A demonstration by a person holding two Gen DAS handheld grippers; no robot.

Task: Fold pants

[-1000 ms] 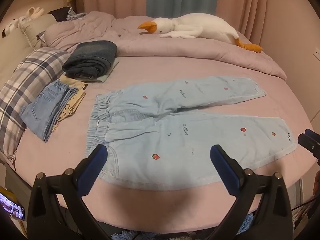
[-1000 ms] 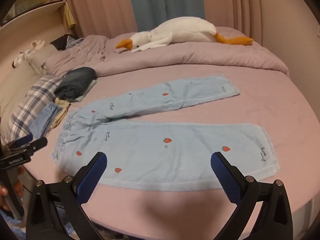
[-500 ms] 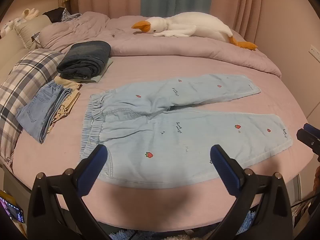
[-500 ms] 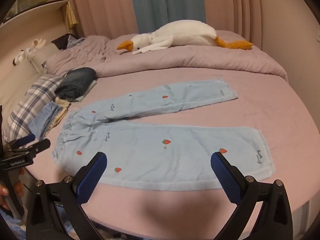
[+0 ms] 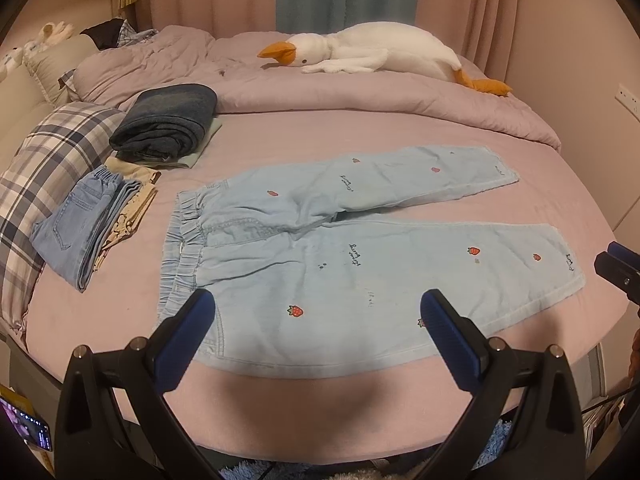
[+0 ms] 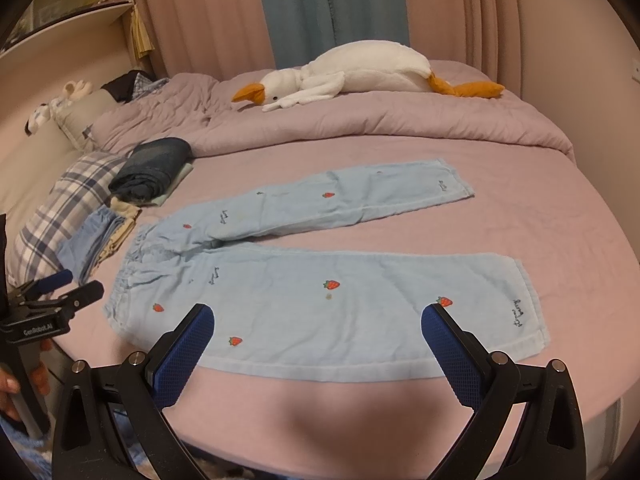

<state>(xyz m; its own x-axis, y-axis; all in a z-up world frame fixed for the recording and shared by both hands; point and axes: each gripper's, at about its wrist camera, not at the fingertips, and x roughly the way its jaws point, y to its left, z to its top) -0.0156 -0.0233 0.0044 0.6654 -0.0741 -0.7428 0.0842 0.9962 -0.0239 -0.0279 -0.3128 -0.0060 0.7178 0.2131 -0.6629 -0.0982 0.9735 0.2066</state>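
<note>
Pink bed [image 5: 560,184], goose plush [image 5: 372,50] along the far edge. The pale blue pants [image 5: 360,256] lie flat, legs splayed, by the near edge. Left gripper [image 5: 316,312] and right gripper [image 6: 316,324] hover released, empty. Folding not begun; next, bring one leg over the other.

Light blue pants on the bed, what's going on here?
A person holds a two-finger tool in each hand above the near edge of the bed. The strawberry-print pants lie spread flat, legs apart, not yet folded. The left tool and right tool are open, touching nothing. Folded clothes sit beside the waistband.
</note>
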